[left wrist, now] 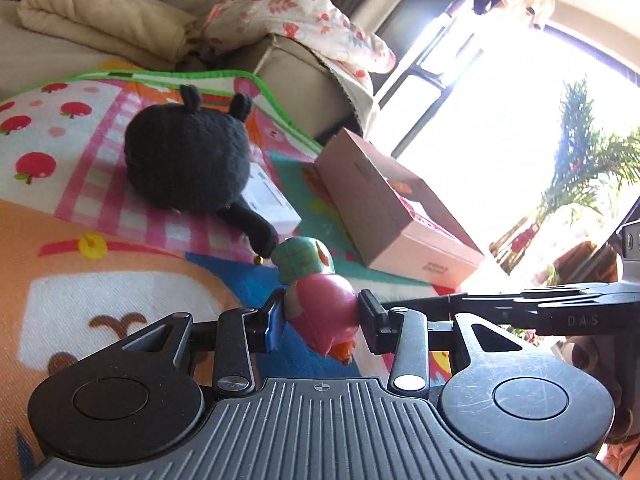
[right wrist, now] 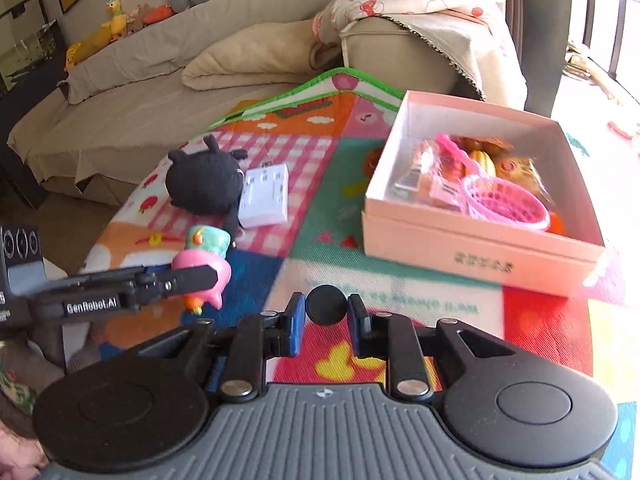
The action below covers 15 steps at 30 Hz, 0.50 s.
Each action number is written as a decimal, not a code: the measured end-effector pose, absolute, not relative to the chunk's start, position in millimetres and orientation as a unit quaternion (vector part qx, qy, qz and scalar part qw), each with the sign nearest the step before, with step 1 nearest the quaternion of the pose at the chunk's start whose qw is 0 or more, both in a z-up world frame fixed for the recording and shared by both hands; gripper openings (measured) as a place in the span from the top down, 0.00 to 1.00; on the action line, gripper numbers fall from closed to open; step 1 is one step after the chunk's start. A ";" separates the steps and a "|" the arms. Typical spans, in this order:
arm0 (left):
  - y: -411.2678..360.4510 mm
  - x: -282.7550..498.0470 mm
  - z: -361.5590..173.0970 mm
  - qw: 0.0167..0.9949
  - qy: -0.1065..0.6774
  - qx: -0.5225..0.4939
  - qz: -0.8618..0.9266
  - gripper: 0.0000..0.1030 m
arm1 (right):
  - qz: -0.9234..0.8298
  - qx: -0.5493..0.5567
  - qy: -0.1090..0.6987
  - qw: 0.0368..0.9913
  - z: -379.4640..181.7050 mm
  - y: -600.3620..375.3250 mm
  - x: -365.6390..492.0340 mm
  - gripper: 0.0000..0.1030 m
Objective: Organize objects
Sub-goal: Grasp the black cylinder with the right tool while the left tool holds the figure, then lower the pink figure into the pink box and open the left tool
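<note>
Several toys are already packed in the pink box (right wrist: 476, 240). Left gripper (left wrist: 320, 312) is clamped on a bird toy (left wrist: 316, 292), right gripper (right wrist: 326, 314) on a black disc (right wrist: 326, 304). Black plush (right wrist: 204, 184) and white box (right wrist: 266, 196) are left on the mat (right wrist: 320, 208).

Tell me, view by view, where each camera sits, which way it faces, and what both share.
Left wrist: on the left gripper, looking over its fingers, which clamp the bird toy, toward the window; the right gripper crosses at right.
Right wrist: on the right gripper, shut on a black disc, facing the sofa.
Shared: bird toy, black plush, white box, pink box, mat.
</note>
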<state>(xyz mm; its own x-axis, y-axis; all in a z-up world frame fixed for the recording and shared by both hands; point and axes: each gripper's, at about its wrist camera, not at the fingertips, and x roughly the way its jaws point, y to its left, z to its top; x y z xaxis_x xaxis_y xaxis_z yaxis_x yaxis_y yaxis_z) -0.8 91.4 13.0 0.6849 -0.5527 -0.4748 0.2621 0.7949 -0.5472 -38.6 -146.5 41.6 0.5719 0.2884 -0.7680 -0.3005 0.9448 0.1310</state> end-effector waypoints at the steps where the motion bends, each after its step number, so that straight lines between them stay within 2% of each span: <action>1: 84.4 -2.0 13.5 0.890 0.331 -0.213 -0.229 0.59 | 0.161 -0.006 0.431 0.888 37.2 -154.1 -48.3 0.79; 6: 65.0 -8.4 16.1 0.889 0.350 -0.190 -0.227 0.59 | 0.135 -0.004 0.433 0.891 12.7 -179.2 -78.7 0.77; 9: 52.5 -13.3 19.8 0.891 0.360 -0.161 -0.225 0.59 | 0.138 -0.020 0.425 0.894 2.4 -181.2 -87.0 0.67; 15: 34.3 -20.7 23.0 0.892 0.372 -0.113 -0.230 0.59 | 0.140 -0.074 0.378 0.912 -7.1 -171.1 -85.0 0.64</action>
